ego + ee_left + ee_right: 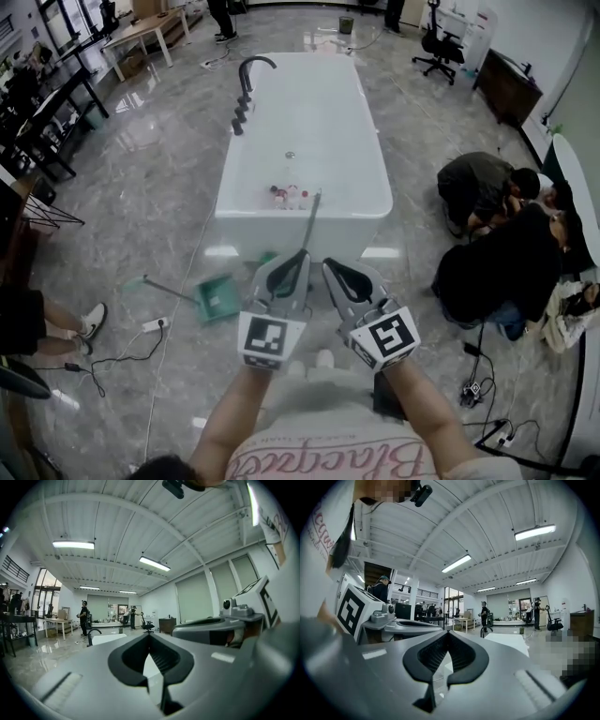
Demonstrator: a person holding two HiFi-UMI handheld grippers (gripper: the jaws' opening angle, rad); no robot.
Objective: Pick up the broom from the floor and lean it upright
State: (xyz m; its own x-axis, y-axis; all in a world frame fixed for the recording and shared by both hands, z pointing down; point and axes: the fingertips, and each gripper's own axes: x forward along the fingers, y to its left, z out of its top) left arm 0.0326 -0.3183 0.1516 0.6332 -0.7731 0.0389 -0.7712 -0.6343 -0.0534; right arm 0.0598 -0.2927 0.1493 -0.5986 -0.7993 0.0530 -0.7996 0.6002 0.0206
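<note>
A green dustpan point(217, 300) lies on the floor at left, the left gripper point(292, 270) is clenched on nothing, the broom point(311, 221) leans upright against the white bathtub point(361, 221) just beyond, and the right gripper point(345, 279) is likewise clenched and empty

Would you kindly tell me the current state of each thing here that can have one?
broom: upright, leaning against the bathtub's near end, in neither gripper.
dustpan: lying on the floor, handle flat.
left gripper: shut, empty.
right gripper: shut, empty.
bathtub: no water visible.
bottles: clustered inside the bathtub's near end.
</note>
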